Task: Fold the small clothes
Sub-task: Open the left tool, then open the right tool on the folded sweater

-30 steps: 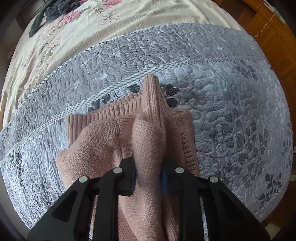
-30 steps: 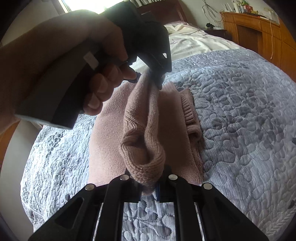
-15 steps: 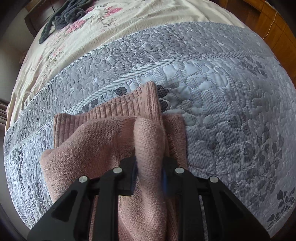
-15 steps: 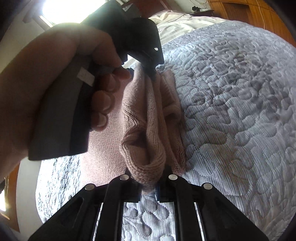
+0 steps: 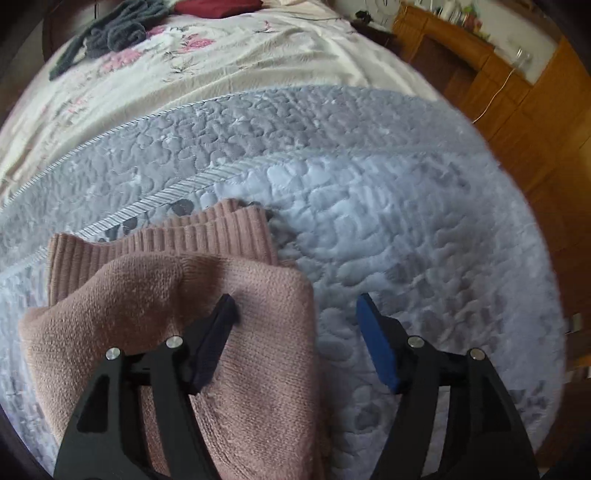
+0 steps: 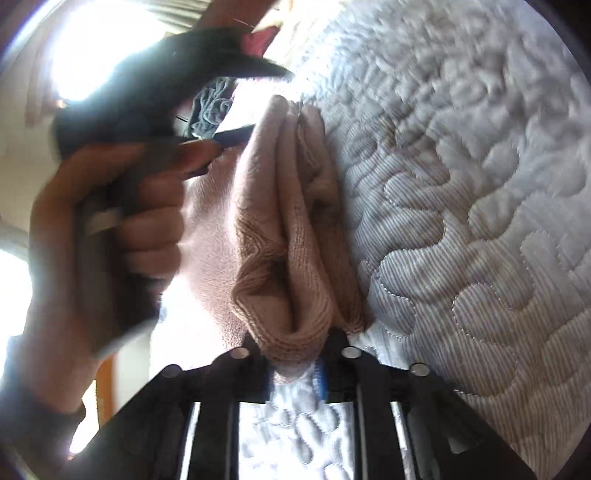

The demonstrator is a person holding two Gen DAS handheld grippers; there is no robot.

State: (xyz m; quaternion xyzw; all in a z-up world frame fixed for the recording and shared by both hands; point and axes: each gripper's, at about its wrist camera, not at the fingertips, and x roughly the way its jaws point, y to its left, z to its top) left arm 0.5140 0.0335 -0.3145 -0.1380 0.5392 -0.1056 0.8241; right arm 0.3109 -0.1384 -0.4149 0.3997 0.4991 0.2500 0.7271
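Knitwear is filling the lower left of the left wrist view: one pink sweater (image 5: 236, 332), folded over on itself, is lying on the grey quilted bedspread (image 5: 388, 229), its ribbed hem showing at the far edge and its plain fuzzy knit nearer the camera. The left gripper (image 5: 295, 317) is standing wide, its two blue-padded fingers well apart and nothing between them; one finger is resting over the sweater, the other over bare bedspread. Only this view is taking in the far side of the bed: a cream floral sheet (image 5: 207, 62), a dark grey garment (image 5: 114, 33) heaped on it, a dark red item (image 5: 218, 7) beside that, and wooden furniture (image 5: 509, 103) to the right.

The right wrist view is showing what the other cannot: the right gripper (image 6: 295, 363) is pinching a thick bunched fold of the sweater (image 6: 284, 221) between its fingers, down at the bedspread (image 6: 461, 184), whose stitched pebble pattern and fine cord ribbing are showing sharply. A hand (image 6: 122, 221) is gripping the left gripper's handle, blurred, just beside the sweater.
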